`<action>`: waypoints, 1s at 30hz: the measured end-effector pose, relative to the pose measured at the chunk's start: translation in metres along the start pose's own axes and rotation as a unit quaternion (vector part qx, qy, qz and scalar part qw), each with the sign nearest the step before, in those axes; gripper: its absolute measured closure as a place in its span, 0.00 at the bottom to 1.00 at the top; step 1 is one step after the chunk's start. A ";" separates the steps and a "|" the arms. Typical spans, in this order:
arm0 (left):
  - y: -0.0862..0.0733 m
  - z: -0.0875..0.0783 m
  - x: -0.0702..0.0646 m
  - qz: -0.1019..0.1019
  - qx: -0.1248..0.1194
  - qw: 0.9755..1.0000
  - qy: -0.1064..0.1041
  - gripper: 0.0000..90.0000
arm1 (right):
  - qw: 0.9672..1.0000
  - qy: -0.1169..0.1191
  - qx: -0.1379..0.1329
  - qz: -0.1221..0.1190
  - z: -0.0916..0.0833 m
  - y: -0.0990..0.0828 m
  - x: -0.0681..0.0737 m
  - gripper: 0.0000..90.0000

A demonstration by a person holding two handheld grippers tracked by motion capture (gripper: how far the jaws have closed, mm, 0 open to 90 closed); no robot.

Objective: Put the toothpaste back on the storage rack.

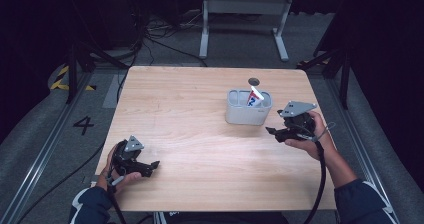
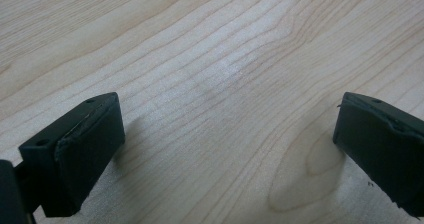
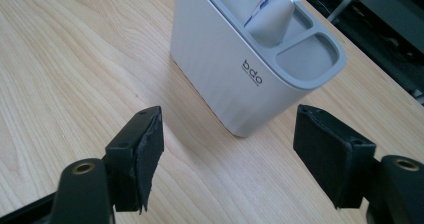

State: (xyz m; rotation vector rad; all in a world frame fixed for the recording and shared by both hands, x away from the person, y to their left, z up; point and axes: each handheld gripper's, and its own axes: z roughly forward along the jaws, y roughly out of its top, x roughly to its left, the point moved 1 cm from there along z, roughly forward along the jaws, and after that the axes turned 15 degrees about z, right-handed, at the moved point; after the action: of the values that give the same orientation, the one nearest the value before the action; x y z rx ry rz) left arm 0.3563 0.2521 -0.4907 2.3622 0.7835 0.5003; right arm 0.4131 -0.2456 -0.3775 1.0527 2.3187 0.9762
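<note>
1. Right hand-held gripper (image 1: 272,131) of mine hovers with jaws apart, nothing between them, just beside the grey holder (image 1: 247,109).
2. Holder stands at two o'clock on the tabletop (image 1: 190,134), a toothpaste tube (image 1: 254,97) inside.
3. Left hand-held gripper (image 1: 152,166) rests at seven o'clock, jaws apart.

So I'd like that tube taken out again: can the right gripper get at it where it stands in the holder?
Probably yes. The right gripper sits just beside the holder, jaws open and empty, and the tube sticks up above the rim with nothing over it.
</note>
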 end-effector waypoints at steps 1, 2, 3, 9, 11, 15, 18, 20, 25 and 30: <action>0.000 0.000 0.000 0.000 0.000 1.000 0.000 0.01 | 1.000 0.000 0.000 -0.001 -0.001 -0.002 0.000 0.33; 0.000 0.000 0.000 0.000 0.000 1.000 0.000 0.01 | 1.000 0.002 0.002 -0.002 -0.002 -0.005 0.000 0.34; 0.000 0.000 0.000 0.000 0.000 1.000 0.000 0.01 | 1.000 0.002 0.002 -0.004 -0.003 -0.007 0.000 0.34; 0.000 0.000 0.000 0.000 0.000 1.000 0.000 0.01 | 1.000 -0.002 -0.004 -0.011 -0.010 -0.022 0.000 0.33; 0.000 0.000 0.000 0.000 0.000 1.000 0.000 0.01 | 1.000 0.001 -0.010 -0.012 -0.012 -0.028 0.000 0.33; 0.000 0.000 0.000 0.000 0.000 1.000 0.000 0.01 | 1.000 -0.004 -0.010 -0.012 -0.016 -0.040 0.000 0.31; 0.000 0.000 0.000 0.000 0.000 1.000 0.000 0.01 | 1.000 -0.005 -0.010 -0.006 -0.017 -0.046 -0.002 0.31; 0.000 0.000 0.000 0.000 0.000 1.000 0.000 0.01 | 1.000 -0.011 -0.007 0.003 -0.017 -0.056 -0.004 0.31; 0.000 0.000 0.000 0.000 0.000 1.000 0.000 0.01 | 1.000 -0.017 0.002 0.012 -0.015 -0.072 -0.010 0.30; 0.000 0.000 0.000 0.000 0.000 1.000 0.000 0.01 | 0.999 -0.021 0.013 0.032 -0.015 -0.092 -0.017 0.30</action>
State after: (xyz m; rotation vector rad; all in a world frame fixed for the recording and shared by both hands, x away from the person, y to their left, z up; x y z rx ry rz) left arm 0.3563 0.2521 -0.4907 2.3618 0.7844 0.5010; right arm 0.3705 -0.3082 -0.4343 1.1530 2.2811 0.9409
